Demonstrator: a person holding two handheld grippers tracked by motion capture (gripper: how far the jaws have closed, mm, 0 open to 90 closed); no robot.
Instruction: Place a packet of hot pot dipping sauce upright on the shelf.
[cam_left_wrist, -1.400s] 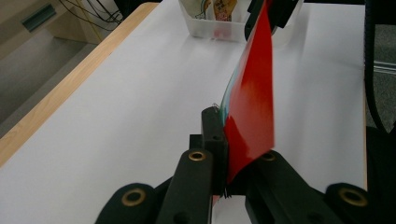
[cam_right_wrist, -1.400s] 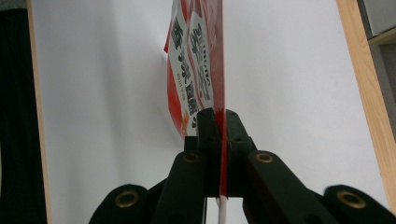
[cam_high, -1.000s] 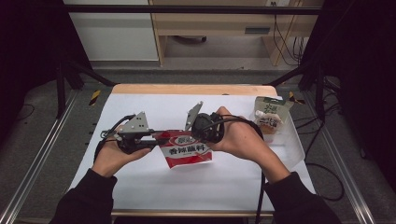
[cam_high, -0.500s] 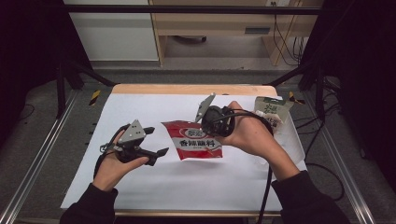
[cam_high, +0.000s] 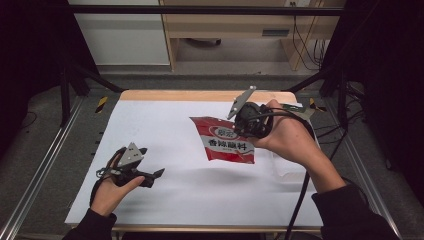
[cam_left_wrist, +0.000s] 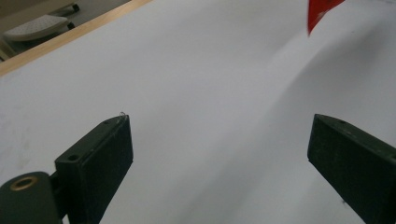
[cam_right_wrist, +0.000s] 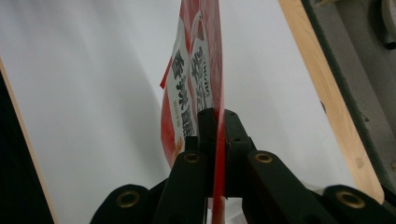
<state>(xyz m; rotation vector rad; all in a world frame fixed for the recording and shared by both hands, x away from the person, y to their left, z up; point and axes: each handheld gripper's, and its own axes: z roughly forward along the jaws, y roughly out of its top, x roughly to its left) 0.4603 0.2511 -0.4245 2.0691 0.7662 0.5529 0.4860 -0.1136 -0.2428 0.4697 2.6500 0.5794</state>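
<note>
One red sachet (cam_high: 226, 140), light, floppy and slick-skinned by my judgement, hangs clear of the white surface (cam_high: 170, 125) pinched at its edge in the closed right tongs (cam_high: 239, 127), while the left tongs (cam_high: 150, 176), jaws just spread wide and empty, sit well apart from it.

Overhead light is blazing off the white table cover (cam_high: 165, 125), surroundings are sinking into darkness; a soft shadow is lying under the raised red packet (cam_high: 227, 142), whose print is blurring beyond the right gripper (cam_right_wrist: 215, 114).
</note>
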